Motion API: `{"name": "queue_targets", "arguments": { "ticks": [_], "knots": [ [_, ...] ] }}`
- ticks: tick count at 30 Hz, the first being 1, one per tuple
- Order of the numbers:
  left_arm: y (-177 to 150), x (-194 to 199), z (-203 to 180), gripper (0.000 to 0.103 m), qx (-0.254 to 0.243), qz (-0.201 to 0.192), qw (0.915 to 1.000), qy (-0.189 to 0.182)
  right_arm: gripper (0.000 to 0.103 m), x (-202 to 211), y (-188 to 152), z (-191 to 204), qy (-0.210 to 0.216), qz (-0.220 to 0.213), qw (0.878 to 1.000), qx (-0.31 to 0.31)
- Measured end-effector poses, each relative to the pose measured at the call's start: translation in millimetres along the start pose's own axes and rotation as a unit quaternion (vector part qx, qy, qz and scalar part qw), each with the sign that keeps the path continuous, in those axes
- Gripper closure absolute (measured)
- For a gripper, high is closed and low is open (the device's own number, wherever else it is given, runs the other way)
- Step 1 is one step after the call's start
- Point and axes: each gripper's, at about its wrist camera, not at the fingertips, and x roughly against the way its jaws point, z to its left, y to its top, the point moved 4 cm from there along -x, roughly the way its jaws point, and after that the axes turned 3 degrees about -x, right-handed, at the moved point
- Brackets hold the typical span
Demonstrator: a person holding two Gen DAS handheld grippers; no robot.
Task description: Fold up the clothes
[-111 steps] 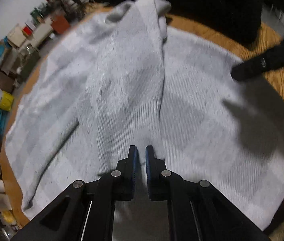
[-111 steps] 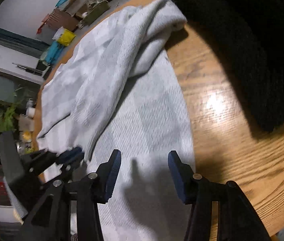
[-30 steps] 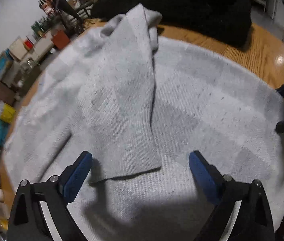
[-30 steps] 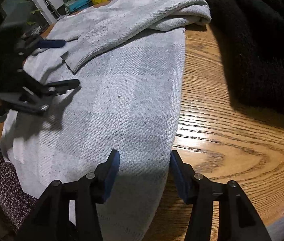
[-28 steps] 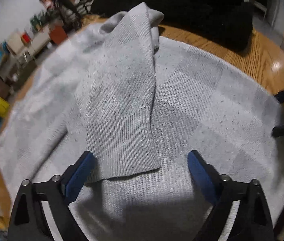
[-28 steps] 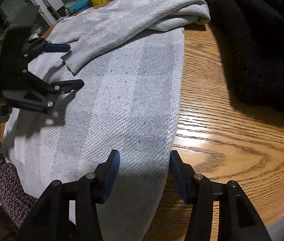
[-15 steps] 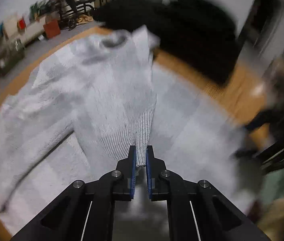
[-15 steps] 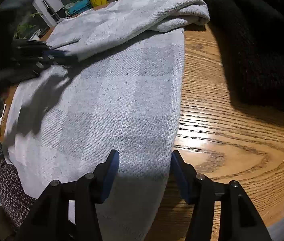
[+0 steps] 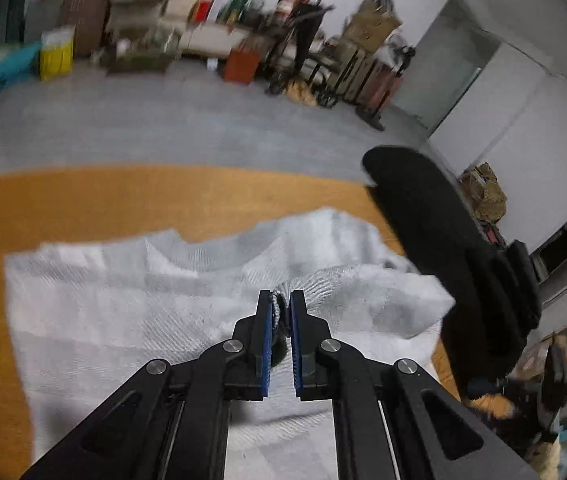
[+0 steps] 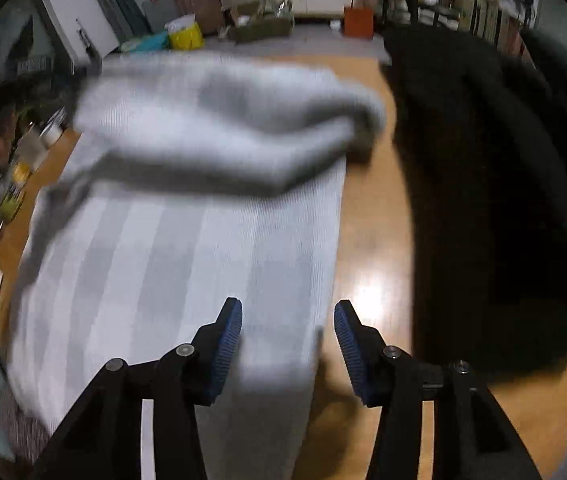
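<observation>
On the tabletop (image 9: 83,200) the sweater (image 9: 123,308) is lying spread; my left tool (image 9: 280,304) is pinching its ribbed cuff, while my right tool (image 10: 287,320) is hovering wide over its edge, beside black clothes (image 10: 483,200).

Left hand-held gripper (image 9: 280,300), right hand-held gripper (image 10: 288,320): black linkages, silver screws, blue pads.

I see the wooden desk (image 10: 367,240) with a heap of black fabric (image 10: 483,184) on it; beyond, a yellow bucket (image 10: 185,34) and an orange box (image 10: 358,22) on the floor.
</observation>
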Motion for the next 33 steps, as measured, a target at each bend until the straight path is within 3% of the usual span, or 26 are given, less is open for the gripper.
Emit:
{"name": "queue_targets", "arguments": {
  "ticks": [2, 5, 9, 12, 19, 22, 24, 28, 29, 30, 31, 33],
  "knots": [
    [-3.7, -11.3, 22.5, 0.095, 0.036, 0.002, 0.9993, -0.014, 0.051, -5.3, 21.7, 0.5, -0.017, -0.010, 1.000, 0.004],
    [-19.1, 23.6, 47.9, 0.095, 0.086, -0.028, 0.9956, -0.027, 0.051, -13.0, 44.0, 0.7, -0.029, -0.018, 0.999, -0.003],
    [-20.3, 79.1, 86.6, 0.096, 0.118, -0.076, 0.9901, 0.005, 0.051, -23.8, 44.7, -5.9, -0.014, -0.028, 0.999, -0.006],
    [-27.1, 106.6, 106.7, 0.096, 0.130, -0.073, 0.9884, 0.029, 0.051, -34.5, 45.0, 2.2, -0.034, -0.037, 0.999, 0.010],
    [-44.8, 106.4, 106.4, 0.096, 0.126, -0.053, 0.9904, 0.021, 0.066, -35.6, 45.3, 9.4, -0.043, -0.073, 0.995, 0.057],
    [-45.5, 104.7, 101.9, 0.096, 0.127, -0.052, 0.9905, 0.009, 0.063, -34.6, 57.5, 23.6, -0.081, -0.101, 0.985, 0.111],
    [-46.4, 110.2, 96.5, 0.096, 0.107, -0.046, 0.9930, 0.021, 0.050, -39.9, 70.2, 27.1, -0.091, -0.103, 0.982, 0.129],
    [-45.0, 132.0, 83.7, 0.096, 0.049, -0.057, 0.9961, 0.046, 0.045, -66.8, 92.7, 26.2, -0.035, -0.062, 0.989, 0.128],
    [-41.7, 141.1, 81.2, 0.096, 0.044, -0.072, 0.9954, 0.045, 0.057, -74.4, 95.6, 24.8, -0.020, -0.047, 0.991, 0.120],
    [-35.2, 151.7, 77.2, 0.096, 0.039, -0.094, 0.9938, 0.045, 0.082, -78.2, 97.3, 21.9, -0.013, -0.041, 0.994, 0.105],
    [-27.7, 163.3, 70.9, 0.098, 0.030, -0.119, 0.9913, 0.046, 0.088, -79.4, 99.4, 18.3, -0.009, -0.041, 0.995, 0.088],
    [-7.9, 194.3, 50.5, 0.100, -0.005, -0.186, 0.9816, 0.043, 0.092, -68.1, 103.1, 12.9, 0.013, -0.068, 0.996, 0.059]
  ]
}}
